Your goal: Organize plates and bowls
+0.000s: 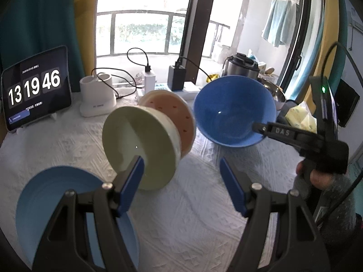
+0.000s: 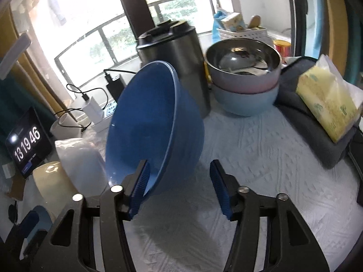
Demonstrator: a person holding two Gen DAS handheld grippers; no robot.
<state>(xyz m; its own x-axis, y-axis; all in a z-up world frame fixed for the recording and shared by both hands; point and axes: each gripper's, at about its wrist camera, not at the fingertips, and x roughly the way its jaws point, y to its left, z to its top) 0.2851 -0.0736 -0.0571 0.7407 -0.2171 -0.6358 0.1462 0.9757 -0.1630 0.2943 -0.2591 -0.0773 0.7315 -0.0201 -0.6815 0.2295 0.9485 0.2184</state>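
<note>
Right hand-held gripper (image 2: pixel 179 165) straddles rim of tilted blue bowl (image 2: pixel 147 117): left pad inside, right pad just clear of outer wall, so not clamped. Left hand-held gripper (image 1: pixel 181 159) spread wide, empty. Cream bowl (image 1: pixel 140 149) w/ pink plate (image 1: pixel 181 113) behind sits just ahead-left of it; blue plate (image 1: pixel 56 195) beside its left finger. White-clothed desk (image 1: pixel 192 204) underneath.

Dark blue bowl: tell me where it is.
Centre of the right wrist view, the dark blue bowl tilts in front of the steel canister, its rim within the right gripper.
</note>
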